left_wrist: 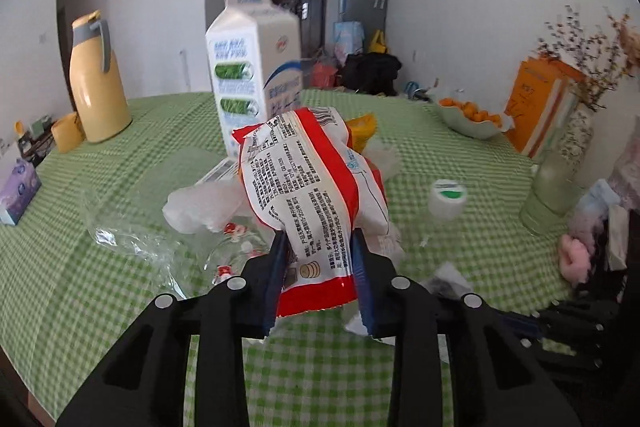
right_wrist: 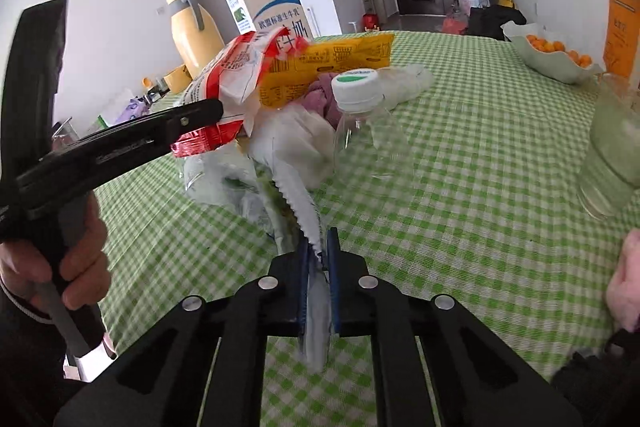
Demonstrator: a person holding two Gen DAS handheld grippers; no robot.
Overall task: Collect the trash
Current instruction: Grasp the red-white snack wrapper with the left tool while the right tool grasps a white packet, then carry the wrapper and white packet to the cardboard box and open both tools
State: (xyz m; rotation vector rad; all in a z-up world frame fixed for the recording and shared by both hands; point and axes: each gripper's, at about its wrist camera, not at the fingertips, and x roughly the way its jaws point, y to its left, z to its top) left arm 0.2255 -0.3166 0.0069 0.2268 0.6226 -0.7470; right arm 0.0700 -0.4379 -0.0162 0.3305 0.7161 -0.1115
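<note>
Left tool (left_wrist: 320, 247) clamps red-white wrapper (left_wrist: 312, 187); right tool (right_wrist: 318, 251) pinches serrated-edge wrapper (right_wrist: 296, 203); tablecloth (right_wrist: 460, 167) rightward open.

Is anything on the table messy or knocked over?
Yes. Crumpled wrappers and bags are heaped mid-table. The clear bottle lies tipped among them. The left gripper pinches a red-and-white wrapper.

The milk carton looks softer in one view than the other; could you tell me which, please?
Left wrist view: the milk carton is smeared by motion blur, its print unreadable; the red-and-white wrapper stays sharp. Right wrist view: the carton is crisp, its lettering legible. Both views bow at the edges.
</note>
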